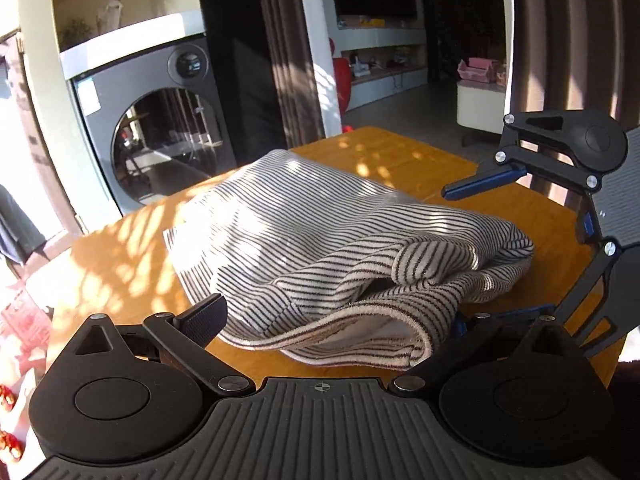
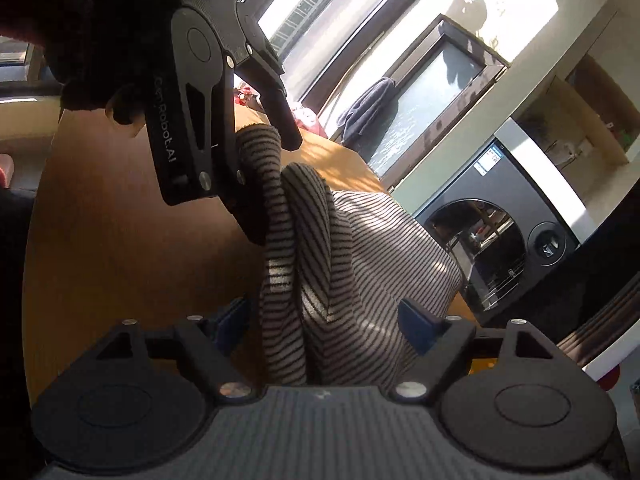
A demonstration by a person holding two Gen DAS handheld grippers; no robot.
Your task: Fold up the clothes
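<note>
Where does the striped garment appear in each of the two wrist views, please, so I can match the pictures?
Left wrist view: the striped garment lies in the middle, on the orange table, bunched at the near right.
Right wrist view: it runs up the centre, from the bottom edge toward the other tool.
Shared landmark: the washing machine, upper left in the left view, right of centre in the right view.

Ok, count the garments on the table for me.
1: a single striped garment lies bunched on the orange table, its near edge between the two hand-held grippers. Anything tucked under its folds would be hidden.
</note>
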